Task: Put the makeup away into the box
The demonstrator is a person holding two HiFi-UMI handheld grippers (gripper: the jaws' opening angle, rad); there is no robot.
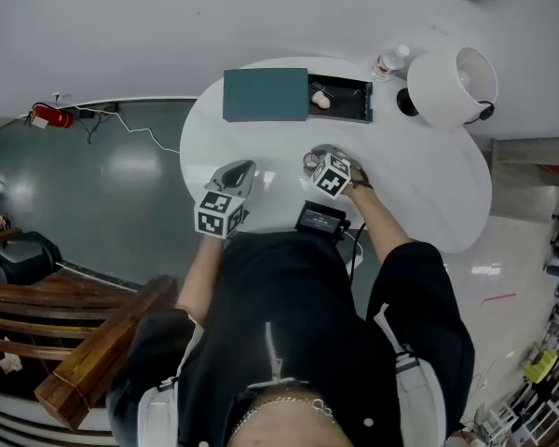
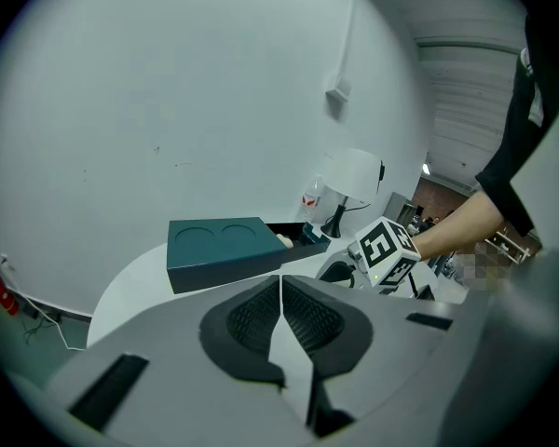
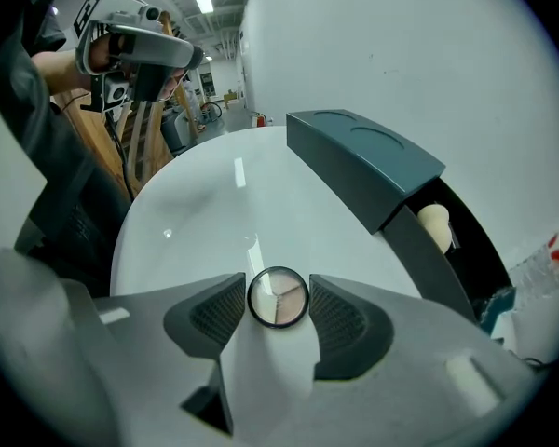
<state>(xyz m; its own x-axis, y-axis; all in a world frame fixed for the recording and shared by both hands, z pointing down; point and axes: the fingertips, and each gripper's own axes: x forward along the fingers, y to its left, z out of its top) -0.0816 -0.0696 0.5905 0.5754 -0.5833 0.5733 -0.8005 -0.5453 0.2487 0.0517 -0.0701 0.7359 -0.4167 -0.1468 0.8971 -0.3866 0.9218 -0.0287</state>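
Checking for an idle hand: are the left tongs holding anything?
No, in the left gripper view the left tongs are pressed together with nothing between them.

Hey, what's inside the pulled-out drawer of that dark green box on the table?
A cream egg-shaped sponge lies in the drawer, next to a thin item too small to identify. The part of the drawer under the box sleeve is covered.

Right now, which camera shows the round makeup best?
The right gripper view: the compact sits close up between open jaws, its colours showing. In the head view the compact is only a tiny ring. The left gripper view doesn't show it.
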